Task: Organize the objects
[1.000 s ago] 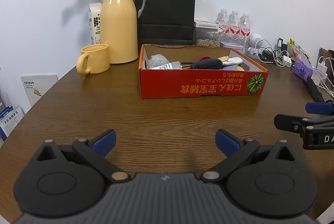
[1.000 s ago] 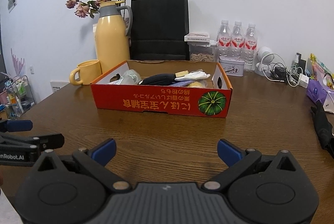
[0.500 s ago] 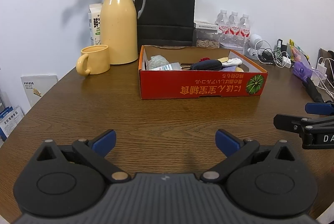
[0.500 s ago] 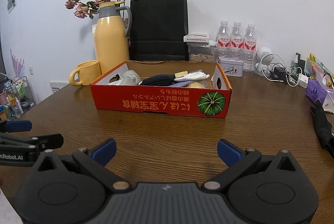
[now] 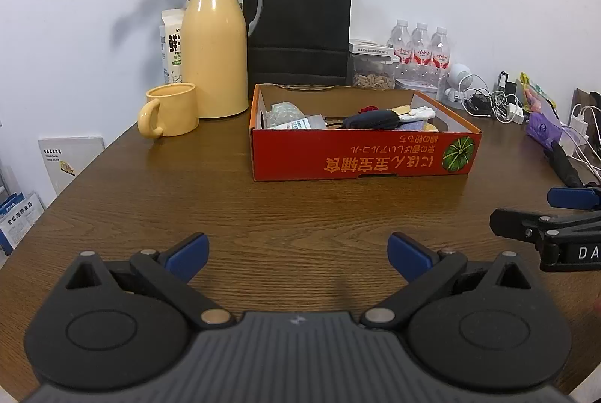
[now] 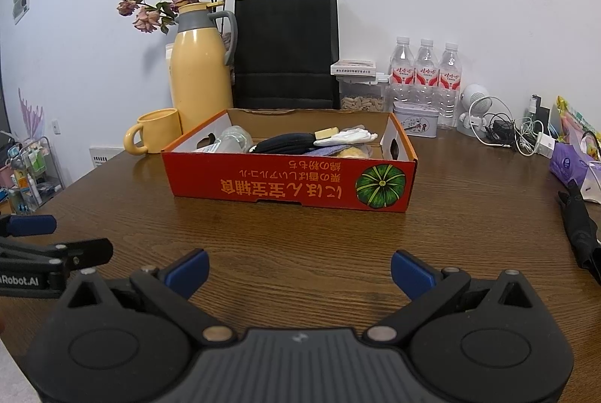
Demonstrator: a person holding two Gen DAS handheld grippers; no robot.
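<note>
- The near wall of the red box (image 5: 360, 155) is hiding the lower parts of the jumble inside, ahead of both claws; only the tops are showing.
- The right gripper (image 5: 556, 215) is running off the left wrist view's right edge, its lettering cut off after "DA".
- The left gripper (image 6: 41, 237) is likewise being cropped at the right wrist view's left edge.
- The black bag (image 6: 285, 53) is hiding the wall behind it.
- The water bottles' (image 6: 424, 72) labels are staying too small to read.
</note>
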